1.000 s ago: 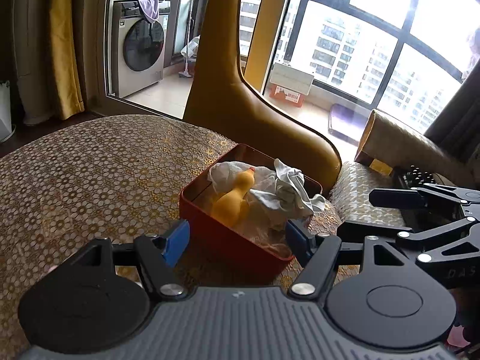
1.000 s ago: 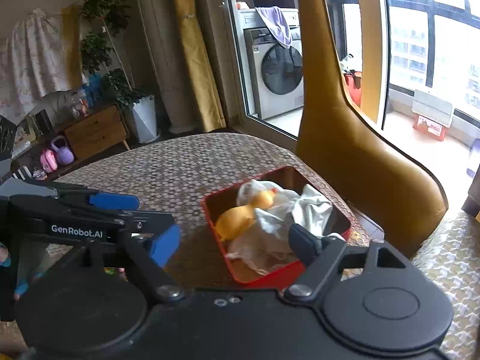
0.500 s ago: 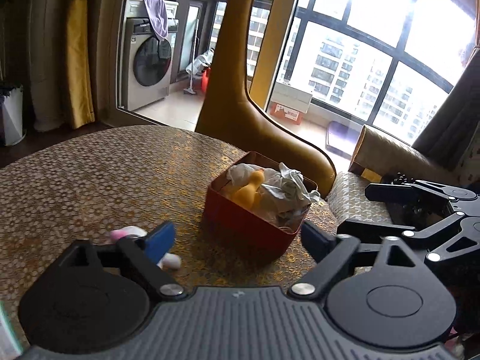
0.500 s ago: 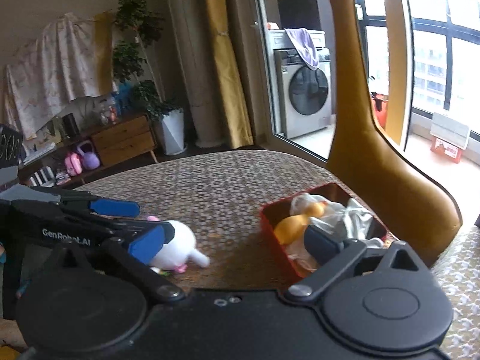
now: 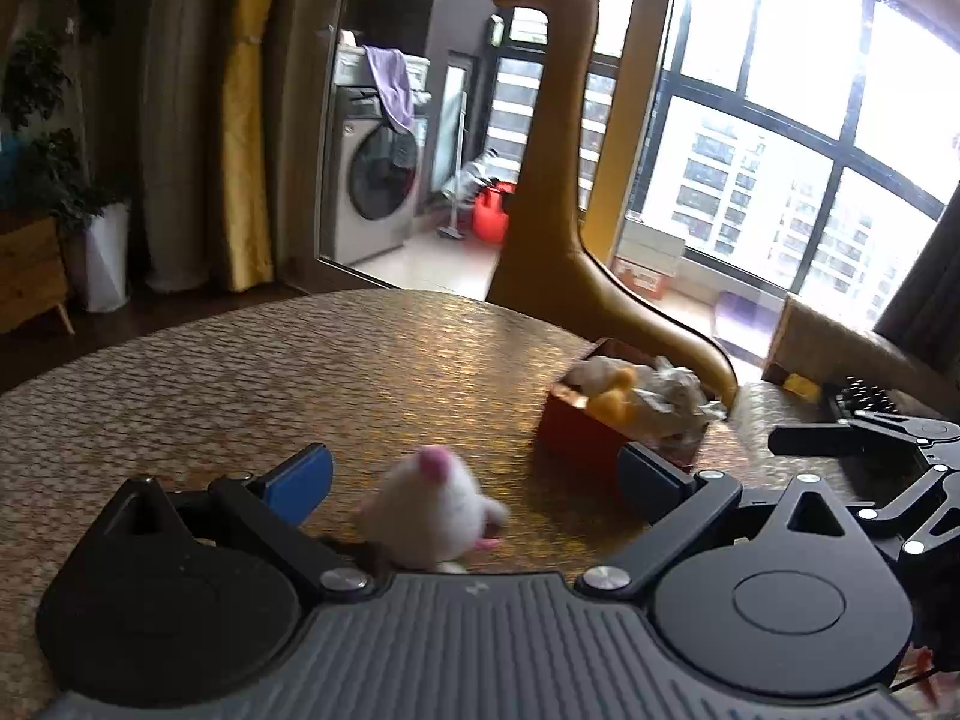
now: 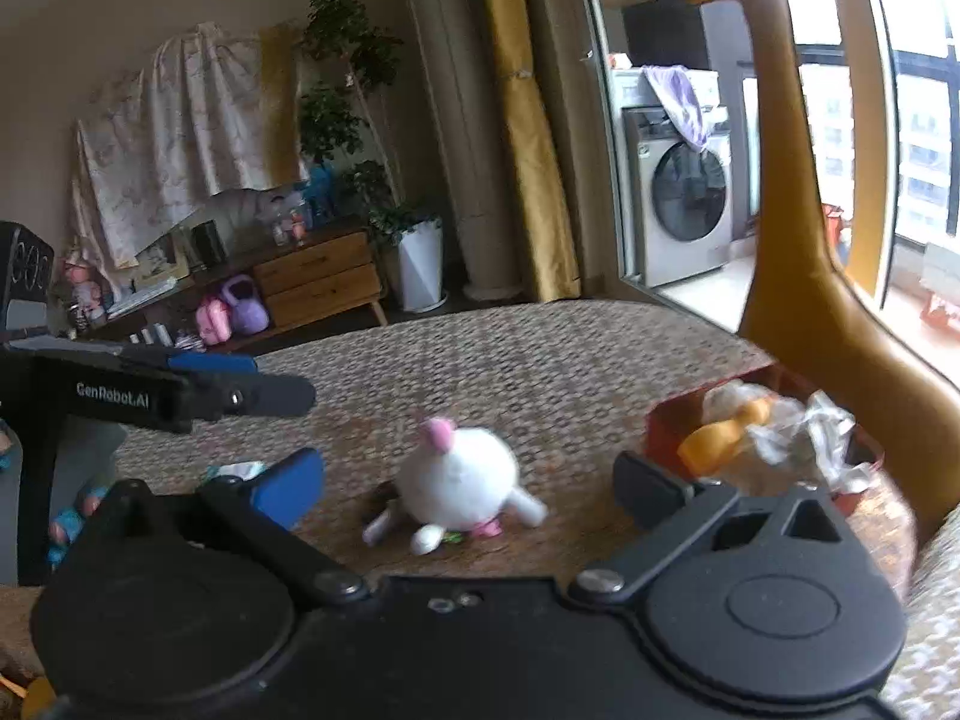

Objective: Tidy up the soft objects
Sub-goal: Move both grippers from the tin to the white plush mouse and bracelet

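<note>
Tablecloth [image 5: 252, 384] with a gold, patterned weave covers the round table and fills the near half of the room, largest thing in sight. Beyond its far right edge rises a tall mustard giraffe figure [image 5: 555, 180], its neck standing against the window. Further back, behind the glass door, a washing machine [image 5: 375, 180] carries a purple cloth draped over its top.

On the table's right side sits a red box [image 6: 666, 420], close to the giraffe's base. It holds crumpled white fabric [image 6: 810, 426] and a yellow soft toy [image 6: 720, 429], both lying loosely inside and reaching above the rim.

Left of the box and well apart from it, a white plush toy [image 6: 459, 477] with a pink patch on top rests on the cloth, its small limbs splayed toward the near edge.

Both tools hang over the near side of the table. The left gripper [image 5: 474, 480] has just been opening its jaws and they now stand wide; the plush sits in line between its 2 fingers but neither pad touches it. The right gripper [image 6: 468, 483] has likewise just spread wide, gripping nothing, the plush lying ahead between its blue pad and dark pad.
</note>
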